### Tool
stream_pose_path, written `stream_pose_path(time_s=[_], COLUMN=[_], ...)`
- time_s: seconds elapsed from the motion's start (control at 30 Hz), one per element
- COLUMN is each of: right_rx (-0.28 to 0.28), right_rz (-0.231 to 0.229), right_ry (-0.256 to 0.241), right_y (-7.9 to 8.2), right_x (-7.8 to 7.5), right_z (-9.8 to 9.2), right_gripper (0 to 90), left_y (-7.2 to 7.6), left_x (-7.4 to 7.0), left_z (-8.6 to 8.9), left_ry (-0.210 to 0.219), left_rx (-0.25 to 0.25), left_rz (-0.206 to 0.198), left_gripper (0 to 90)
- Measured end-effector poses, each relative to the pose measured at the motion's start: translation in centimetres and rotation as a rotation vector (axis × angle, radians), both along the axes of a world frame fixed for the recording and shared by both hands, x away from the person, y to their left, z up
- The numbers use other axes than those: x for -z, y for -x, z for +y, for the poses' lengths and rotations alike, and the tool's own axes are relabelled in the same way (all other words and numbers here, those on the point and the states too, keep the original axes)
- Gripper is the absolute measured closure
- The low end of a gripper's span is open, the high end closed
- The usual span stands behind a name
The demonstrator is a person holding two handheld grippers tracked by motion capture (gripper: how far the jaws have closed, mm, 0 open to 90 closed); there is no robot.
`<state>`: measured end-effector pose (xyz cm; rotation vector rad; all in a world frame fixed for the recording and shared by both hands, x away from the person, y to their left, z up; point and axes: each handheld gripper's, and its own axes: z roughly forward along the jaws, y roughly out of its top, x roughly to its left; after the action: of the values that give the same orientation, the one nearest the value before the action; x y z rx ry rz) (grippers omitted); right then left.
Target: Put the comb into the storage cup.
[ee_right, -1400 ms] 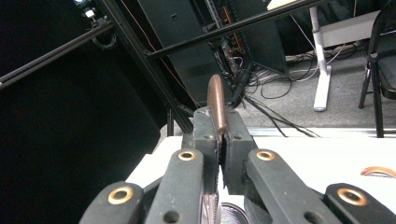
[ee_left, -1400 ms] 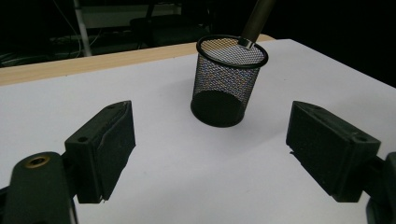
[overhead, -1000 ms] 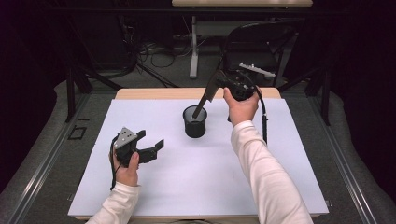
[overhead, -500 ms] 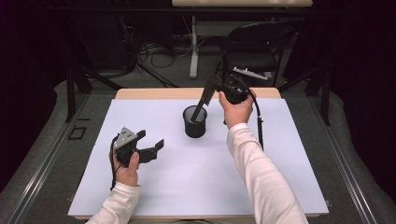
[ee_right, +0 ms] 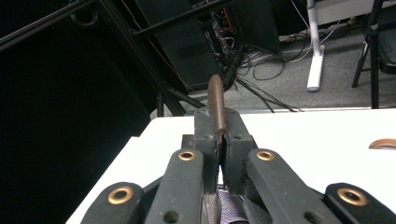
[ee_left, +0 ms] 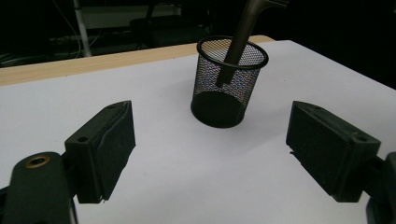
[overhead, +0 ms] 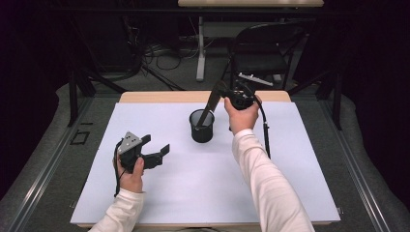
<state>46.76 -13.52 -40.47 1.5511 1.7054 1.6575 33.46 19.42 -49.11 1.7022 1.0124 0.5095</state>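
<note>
1. The brown tool [overhead: 209, 105] is a slim, handle-like piece held slanted, its lower end inside the mesh cup [overhead: 201, 126] and its upper end clamped in the right gripper [overhead: 221, 91]. What kind of tool it is cannot be told.
2. In the left gripper view the tool [ee_left: 238, 39] crosses the cup's rim [ee_left: 232, 59] on the far side, and its tip hangs partway down, above the cup's floor.
3. In the right gripper view the jaws of the right gripper [ee_right: 218, 140] are closed tight on the tool [ee_right: 216, 106], which sticks out past them.
4. The cup stands upright on the white sheet [overhead: 193, 188], nearer the far edge of the tabletop [overhead: 159, 96] than the near one, with bare sheet on every side.
5. The left gripper [overhead: 155, 147] is held low over the sheet, well apart from the cup, toward the near left. Its jaws are spread wide with nothing between them, and the left gripper view shows the cup [ee_left: 227, 84] ahead in the gap.
6. The widest bare stretch of sheet lies across the near half and the right side; a strip of wood shows along the far edge.
7. The right hand [overhead: 241, 113] is raised beyond and to the right of the cup, near the far edge, with the cable [overhead: 265, 130] trailing down beside the forearm.
</note>
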Motion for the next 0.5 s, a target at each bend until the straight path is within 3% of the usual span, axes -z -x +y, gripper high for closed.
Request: stream_pose_path(time_s=[0.5], right_rx=[0.019], right_rz=[0.038], right_ry=[-0.022], right_y=[-0.4], right_x=[1.4], right_z=[-0.4], right_gripper=[87.4], left_y=[0.0], left_x=[0.0], left_z=[0.0], left_ry=[-0.003], left_rx=[0.001], left_rz=[0.001], left_gripper=[15.6])
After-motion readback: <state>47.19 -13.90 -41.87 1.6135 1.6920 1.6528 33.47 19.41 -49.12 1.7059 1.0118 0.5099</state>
